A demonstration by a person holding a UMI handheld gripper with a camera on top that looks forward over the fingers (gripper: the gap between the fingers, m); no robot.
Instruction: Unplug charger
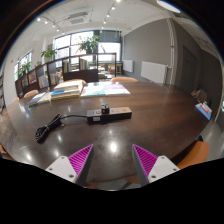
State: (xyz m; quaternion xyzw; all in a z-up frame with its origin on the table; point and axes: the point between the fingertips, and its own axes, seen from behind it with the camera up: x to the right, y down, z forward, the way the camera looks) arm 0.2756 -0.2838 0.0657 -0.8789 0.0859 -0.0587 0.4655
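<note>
A dark power strip lies on the brown wooden table, well beyond my fingers. A charger plug stands in it near its middle. A black cable runs from the strip's left end and lies coiled on the table. My gripper is open and empty, its magenta pads spread wide above the table's near part. Nothing is between the fingers.
Books and papers lie at the table's far left, and a light sheet at the far middle. A small object sits at the right edge. Chairs, potted plants and windows stand behind.
</note>
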